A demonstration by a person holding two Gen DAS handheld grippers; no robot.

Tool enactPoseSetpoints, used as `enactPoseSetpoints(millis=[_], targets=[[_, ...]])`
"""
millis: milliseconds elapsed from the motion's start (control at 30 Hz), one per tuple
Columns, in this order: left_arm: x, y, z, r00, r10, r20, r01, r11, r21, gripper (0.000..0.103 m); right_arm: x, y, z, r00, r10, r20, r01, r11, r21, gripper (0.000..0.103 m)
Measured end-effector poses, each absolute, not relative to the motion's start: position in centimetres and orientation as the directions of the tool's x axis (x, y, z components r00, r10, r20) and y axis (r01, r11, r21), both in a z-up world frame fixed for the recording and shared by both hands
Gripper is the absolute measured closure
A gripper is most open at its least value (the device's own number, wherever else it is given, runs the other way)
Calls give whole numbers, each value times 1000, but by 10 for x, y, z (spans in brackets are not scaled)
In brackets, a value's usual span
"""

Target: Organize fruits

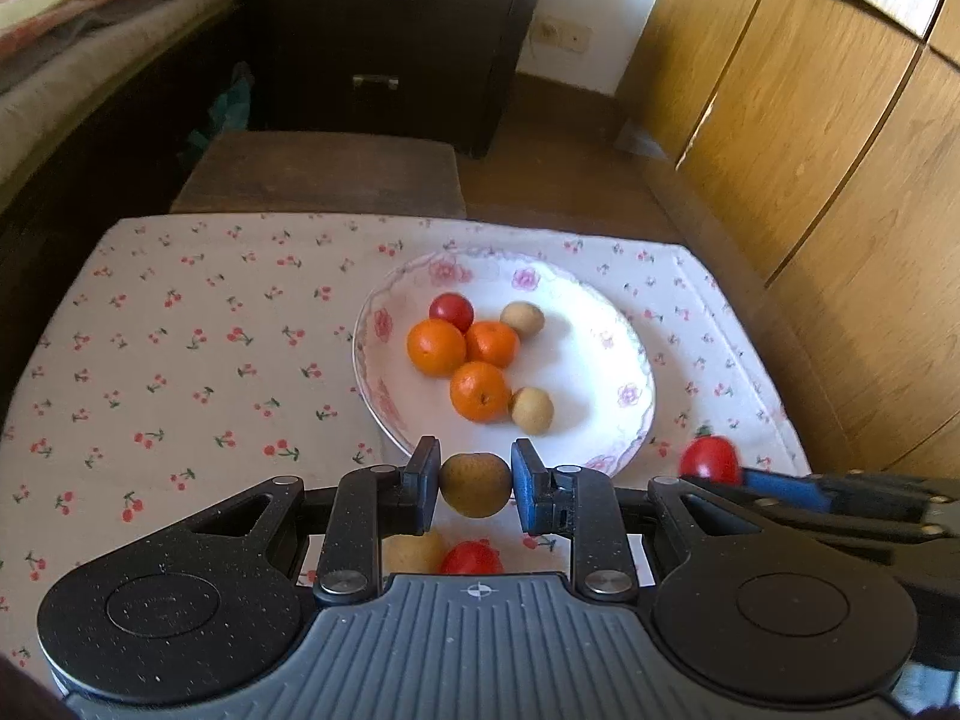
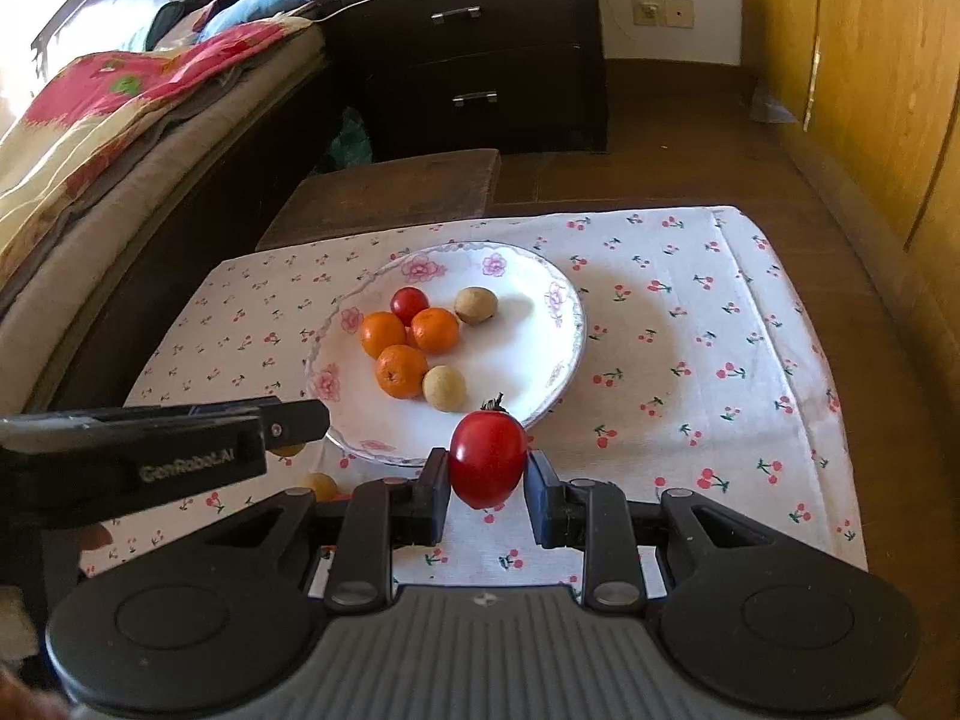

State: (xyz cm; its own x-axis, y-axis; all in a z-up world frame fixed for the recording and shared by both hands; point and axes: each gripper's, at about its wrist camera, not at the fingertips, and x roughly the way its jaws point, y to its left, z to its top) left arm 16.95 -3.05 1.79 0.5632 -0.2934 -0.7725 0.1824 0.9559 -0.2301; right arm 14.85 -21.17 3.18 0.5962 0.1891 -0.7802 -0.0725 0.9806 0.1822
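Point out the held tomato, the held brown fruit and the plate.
held tomato (image 2: 487, 457), right wrist view, middle of its skin.
held brown fruit (image 1: 476, 485), left wrist view, centre.
plate (image 1: 600, 354), left wrist view, bare inner surface.

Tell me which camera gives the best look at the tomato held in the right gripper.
The right wrist view: the held tomato sits centred and sharp between the right gripper fingers, its green stem visible, just short of the plate. The left wrist view shows it only small and blurred at the right edge, partly hidden.

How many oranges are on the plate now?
3. One on the left, one beside it in the middle, one nearest the grippers. All lie on the plate; none seems hidden.
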Motion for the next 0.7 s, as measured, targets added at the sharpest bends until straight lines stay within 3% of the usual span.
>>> enactPoseSetpoints(millis=[700], targets=[[195,-28,6,554,-305,-775,170,952,-254,70,187,-209,28,593,180,-785,-32,979,201,74]])
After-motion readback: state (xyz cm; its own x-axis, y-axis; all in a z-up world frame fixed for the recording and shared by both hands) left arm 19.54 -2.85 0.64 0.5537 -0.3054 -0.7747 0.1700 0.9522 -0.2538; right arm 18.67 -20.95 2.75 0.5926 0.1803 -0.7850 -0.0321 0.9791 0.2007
